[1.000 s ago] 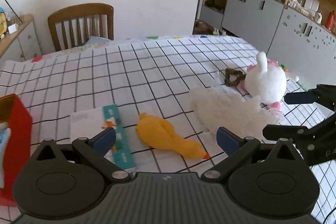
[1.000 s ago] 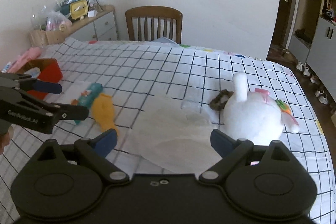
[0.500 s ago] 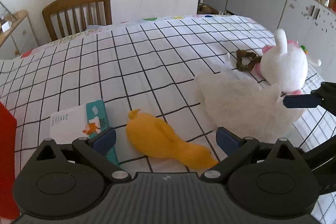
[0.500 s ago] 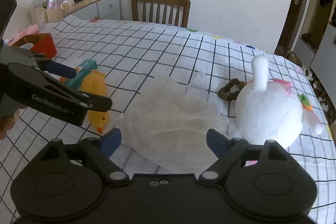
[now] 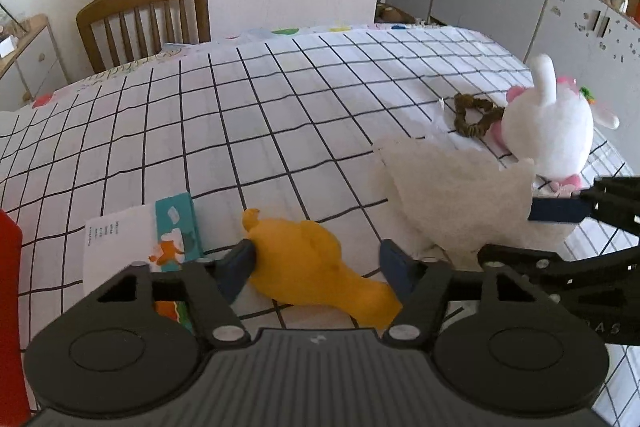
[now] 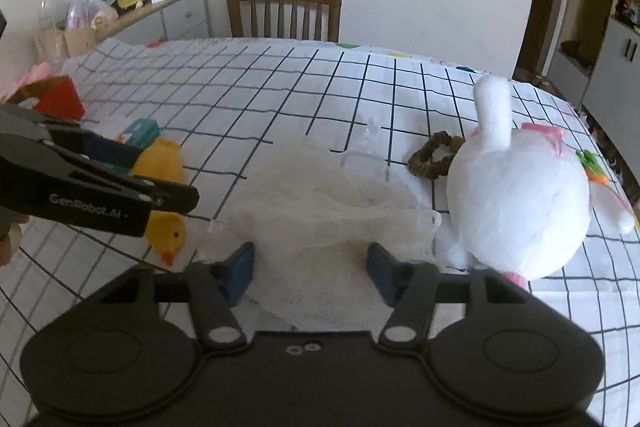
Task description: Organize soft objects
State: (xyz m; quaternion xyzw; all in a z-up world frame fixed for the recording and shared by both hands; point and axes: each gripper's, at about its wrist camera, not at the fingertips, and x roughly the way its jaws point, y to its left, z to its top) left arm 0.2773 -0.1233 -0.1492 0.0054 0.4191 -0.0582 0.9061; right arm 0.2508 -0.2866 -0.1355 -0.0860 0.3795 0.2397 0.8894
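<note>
Between the left gripper [image 5: 318,265] fingers: yellow duck [image 5: 316,269], body bracketed by parted fingers, not yet squeezed. Likely light and squashy; take it mid-body, not at the thin neck. Right gripper [image 6: 310,273], fingers also spread, straddles the near edge of the white mesh cloth [image 6: 332,219] on the bench [image 6: 280,95]: limp, so pinch an edge fold. The right view shows the duck's head and beak, hidden in the left view; white plush bunny [image 6: 516,211] just right of the right fingers.
</note>
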